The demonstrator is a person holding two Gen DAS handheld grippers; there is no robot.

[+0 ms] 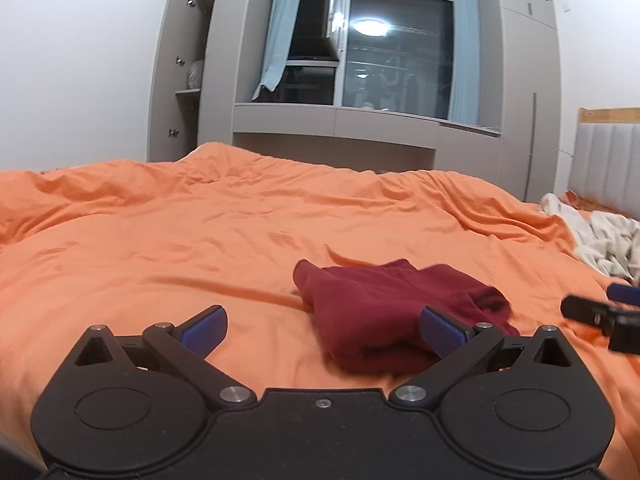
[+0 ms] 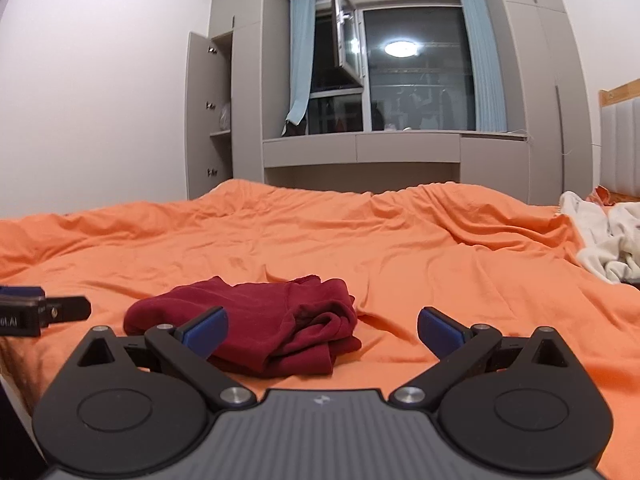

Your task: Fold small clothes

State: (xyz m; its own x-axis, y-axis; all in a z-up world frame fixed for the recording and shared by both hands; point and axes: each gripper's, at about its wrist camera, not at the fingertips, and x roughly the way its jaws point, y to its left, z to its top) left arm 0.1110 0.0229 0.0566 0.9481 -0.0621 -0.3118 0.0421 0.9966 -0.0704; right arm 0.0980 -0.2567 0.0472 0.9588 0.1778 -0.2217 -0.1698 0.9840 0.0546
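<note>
A small dark red garment [image 1: 384, 312] lies bunched and partly folded on the orange bed cover [image 1: 200, 248]. In the right wrist view the garment [image 2: 264, 320] lies just ahead, left of centre. My left gripper [image 1: 322, 330] is open and empty, low over the cover, its right finger next to the garment's near edge. My right gripper [image 2: 322, 330] is open and empty, its left finger in front of the garment. The right gripper's tip shows at the right edge of the left wrist view [image 1: 600, 310]. The left gripper's tip shows at the left edge of the right wrist view [image 2: 40, 308].
A crumpled white cloth pile [image 1: 604, 240] lies at the right side of the bed near the padded headboard [image 1: 608, 160]. Grey wardrobes [image 1: 180, 80] with an open door and a window bench stand beyond the bed's far edge.
</note>
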